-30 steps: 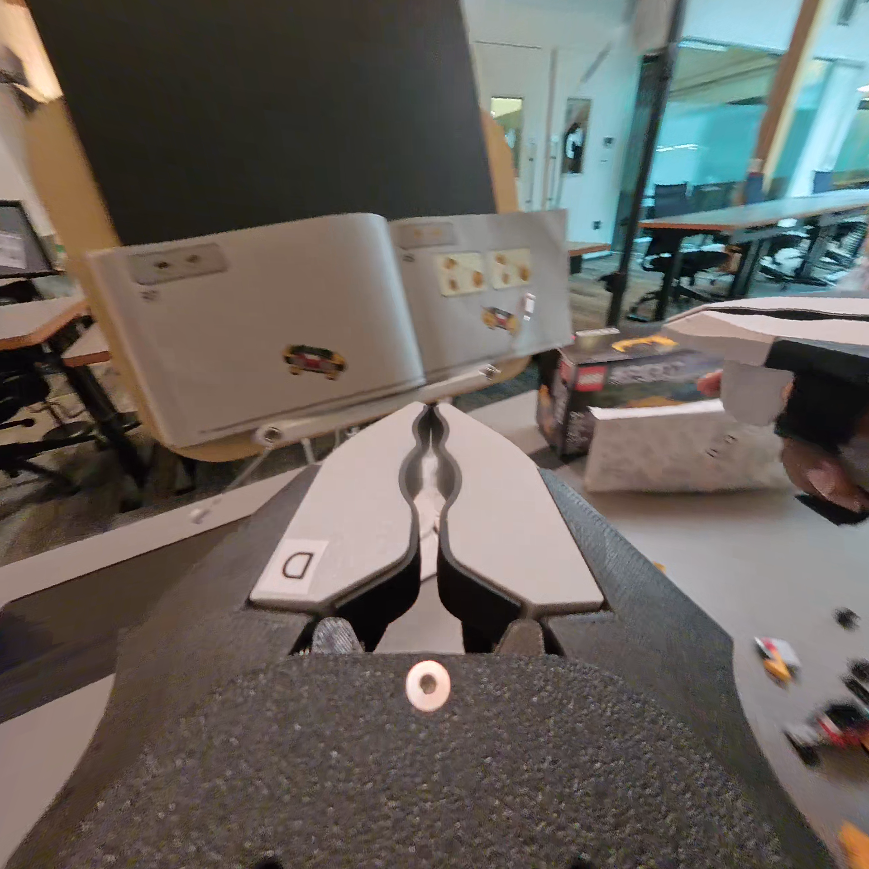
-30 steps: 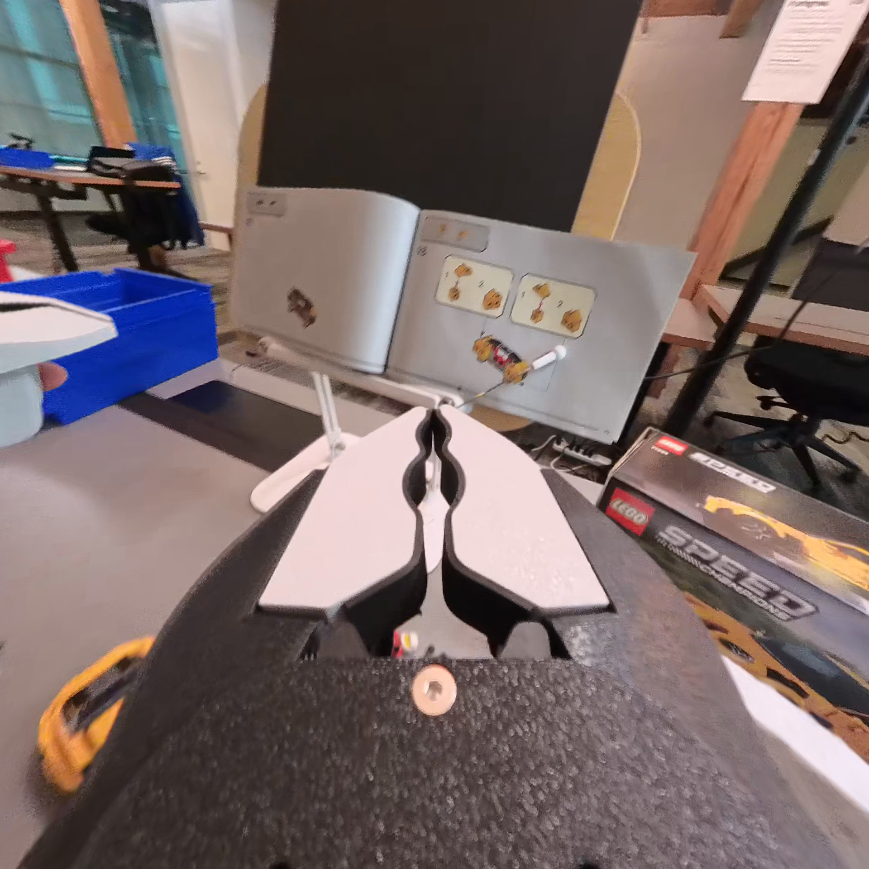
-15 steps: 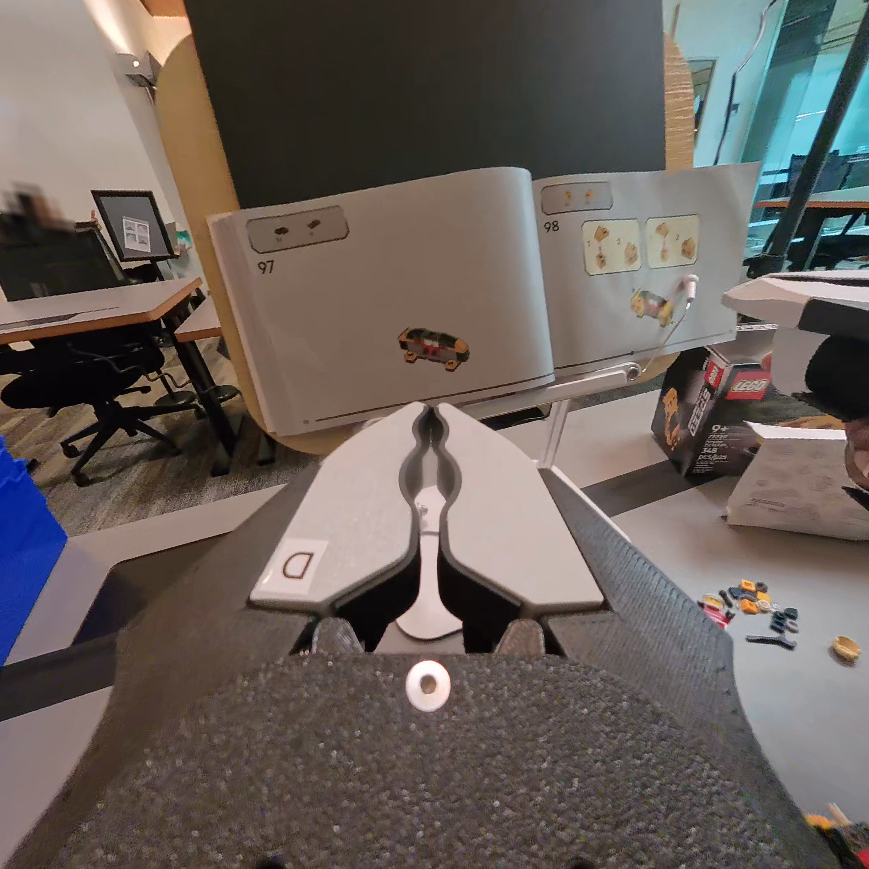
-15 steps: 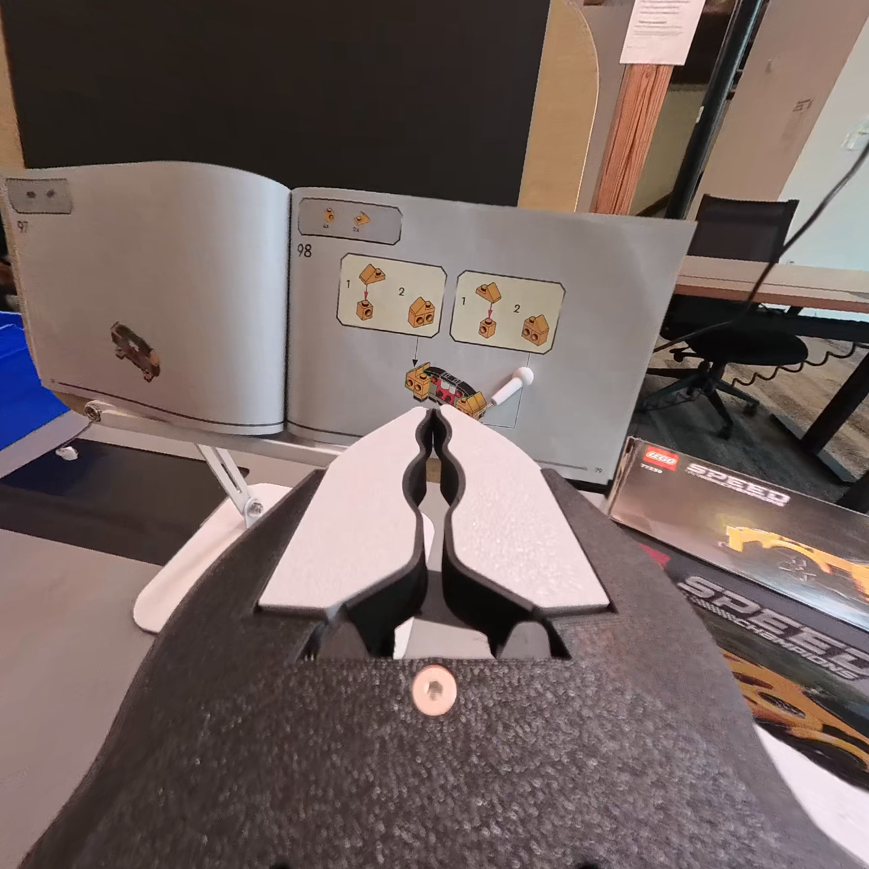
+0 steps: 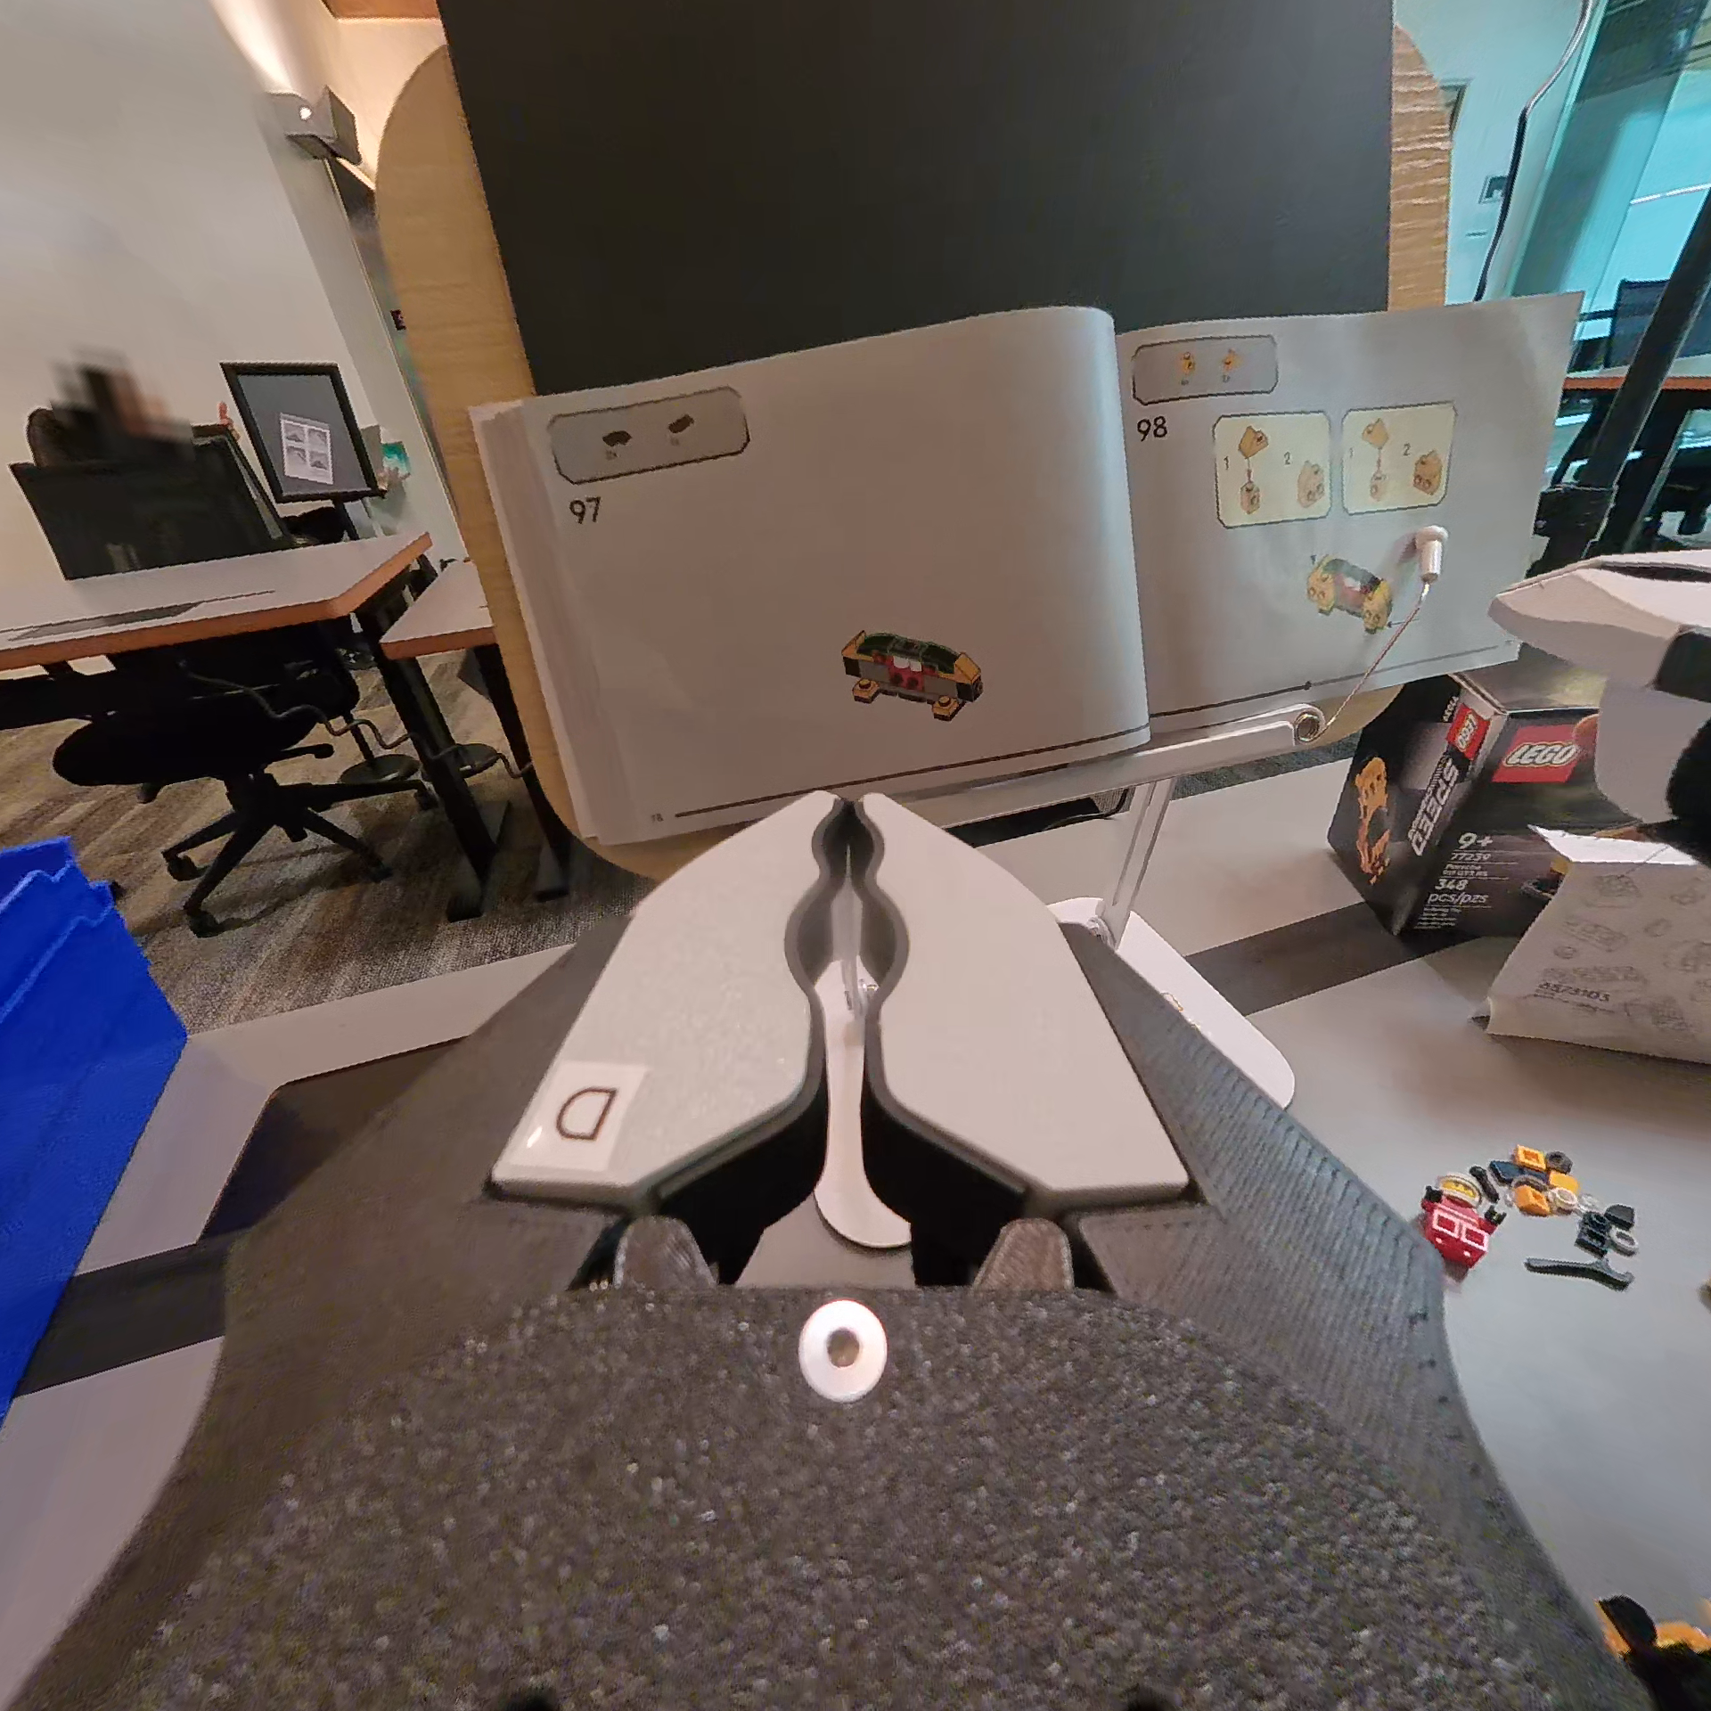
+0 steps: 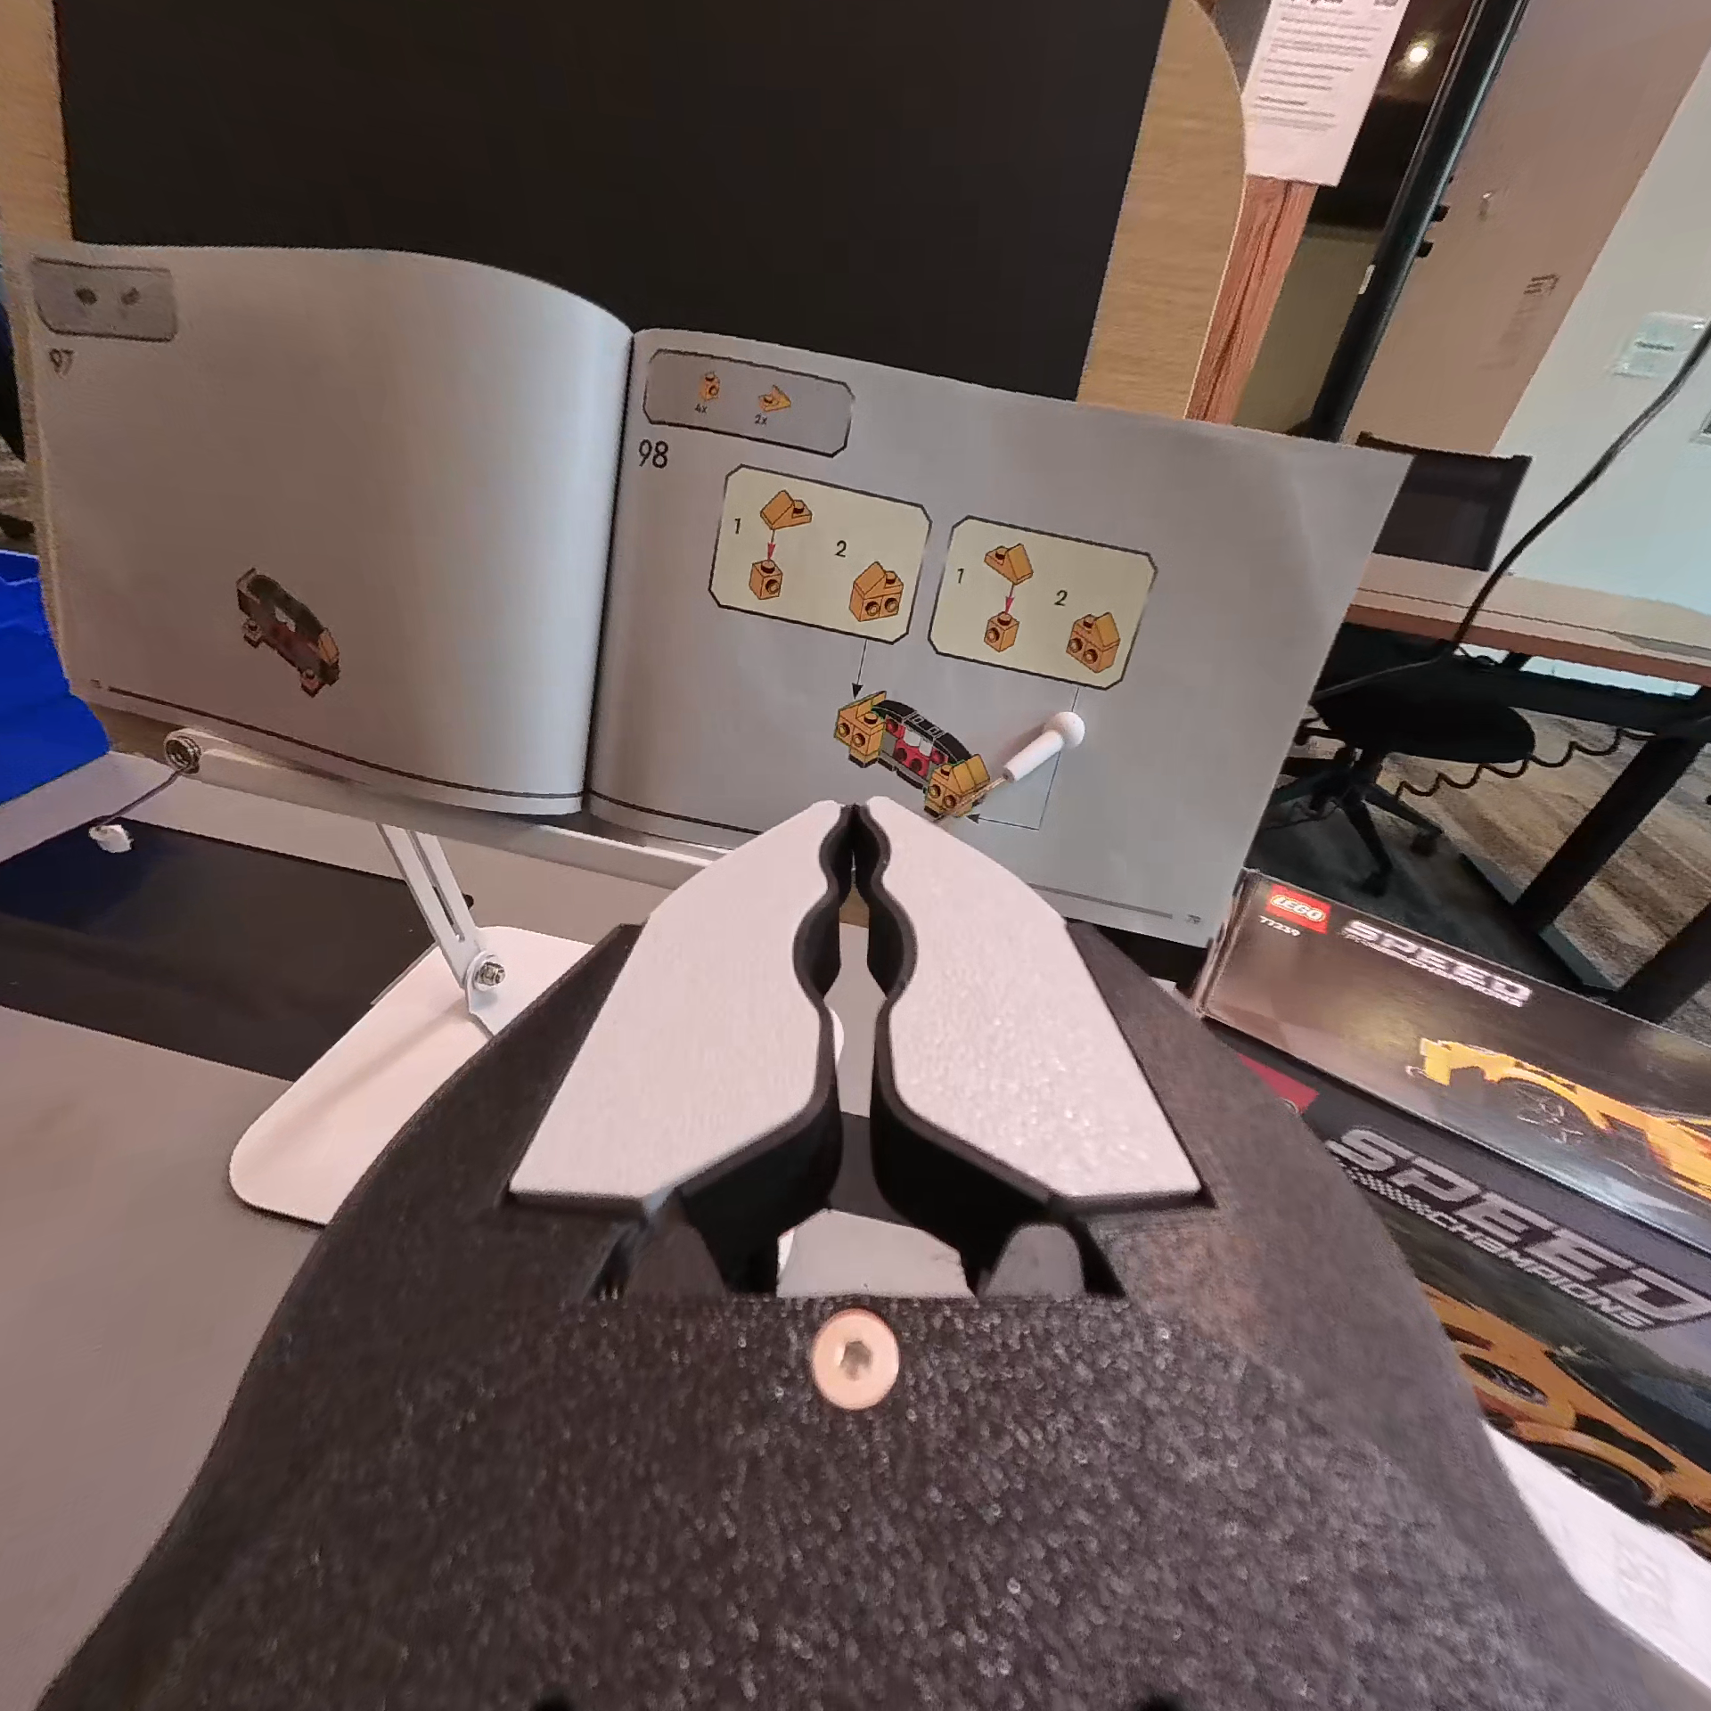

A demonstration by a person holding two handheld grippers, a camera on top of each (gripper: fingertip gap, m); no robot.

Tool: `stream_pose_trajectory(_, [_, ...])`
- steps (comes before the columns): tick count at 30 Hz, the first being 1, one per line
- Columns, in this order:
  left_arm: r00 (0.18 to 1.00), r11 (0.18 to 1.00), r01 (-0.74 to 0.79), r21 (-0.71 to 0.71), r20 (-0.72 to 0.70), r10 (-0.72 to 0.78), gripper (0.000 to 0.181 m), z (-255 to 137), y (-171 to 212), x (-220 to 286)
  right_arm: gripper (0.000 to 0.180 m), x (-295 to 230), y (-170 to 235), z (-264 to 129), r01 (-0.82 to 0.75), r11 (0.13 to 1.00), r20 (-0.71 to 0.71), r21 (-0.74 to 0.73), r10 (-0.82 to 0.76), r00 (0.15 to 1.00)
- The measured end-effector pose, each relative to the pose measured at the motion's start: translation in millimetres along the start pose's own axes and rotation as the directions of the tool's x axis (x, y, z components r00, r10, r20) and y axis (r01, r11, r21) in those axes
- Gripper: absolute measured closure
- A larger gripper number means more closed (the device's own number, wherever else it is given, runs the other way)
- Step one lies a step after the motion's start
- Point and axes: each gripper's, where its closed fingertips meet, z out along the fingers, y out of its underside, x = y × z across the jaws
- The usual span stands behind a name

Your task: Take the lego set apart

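The left gripper (image 5: 850, 815) occupies the centre of the left wrist view; its two grey fingers meet at the tips, so it is closed with nothing between them. The right gripper (image 6: 854, 813) fills the centre of the right wrist view in the same condition: tips together, nothing held. Both point toward an open instruction booklet (image 5: 833, 574) standing upright on a white stand (image 6: 389, 1065) at the far side of the grey table (image 5: 1574, 1389). The loose lego pieces (image 5: 1528, 1213), small red, orange and black parts, lie scattered on the table at the right edge of the left wrist view, well apart from the left gripper's tips. Another orange and black piece is cut off at the lower right corner of that view. The dark set box (image 5: 1444, 815) stands at the right, behind a white paper bag (image 5: 1611, 963). A blue bin (image 5: 65, 1065) sits at the left edge. In the right wrist view, the box (image 6: 1481, 1065) lies at the lower right.
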Motion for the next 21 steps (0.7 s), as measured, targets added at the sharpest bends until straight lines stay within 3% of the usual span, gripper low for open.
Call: stream_pose_trajectory(21, [0.997, 0.999, -0.049, 0.012, -0.051, 0.049, 0.181, -2.7, -2.0, 22.1, 0.18, 11.2, -2.3, -5.8, -0.008, 1.0, -0.015, 0.017, 0.009, 1.0])
